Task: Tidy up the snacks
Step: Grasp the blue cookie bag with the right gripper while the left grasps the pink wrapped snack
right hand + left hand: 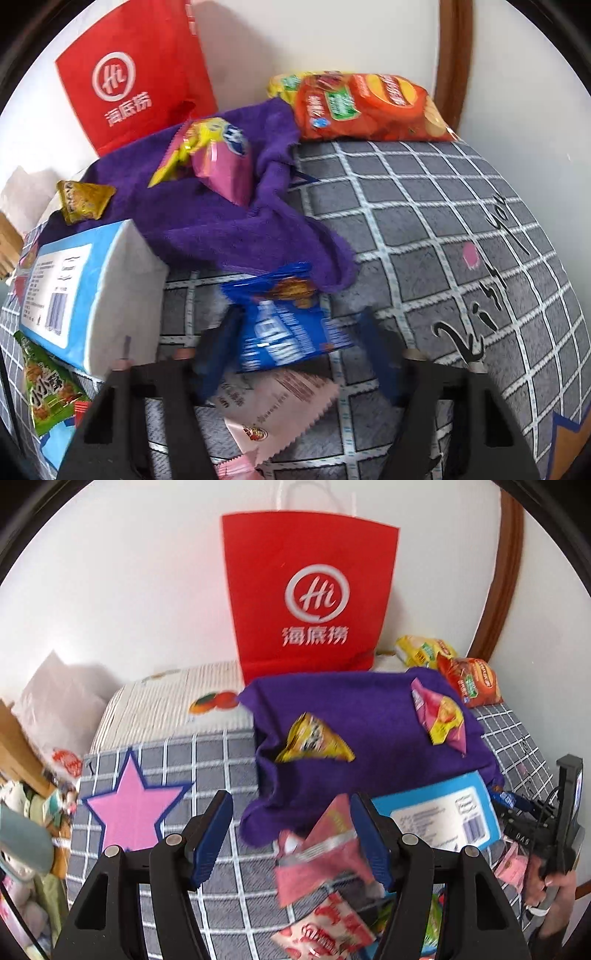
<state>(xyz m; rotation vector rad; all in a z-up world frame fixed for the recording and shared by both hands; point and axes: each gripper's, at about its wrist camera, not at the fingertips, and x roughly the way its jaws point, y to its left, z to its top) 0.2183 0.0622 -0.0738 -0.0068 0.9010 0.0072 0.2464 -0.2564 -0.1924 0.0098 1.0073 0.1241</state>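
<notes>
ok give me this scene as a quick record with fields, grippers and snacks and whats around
surface: grey checked cloth
left gripper: a pink packet between its fingers, grip unclear
right gripper: around a blue packet, contact blurred
purple towel: holds a yellow packet and a pink-yellow packet
red paper bag: upright against the wall
orange chip bag: at the far edge
blue box: beside the towel

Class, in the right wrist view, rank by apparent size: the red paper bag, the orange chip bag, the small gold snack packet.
1. red paper bag, partly cut off
2. orange chip bag, close behind
3. small gold snack packet
Fisheye distortion makes the top two unsure.
</notes>
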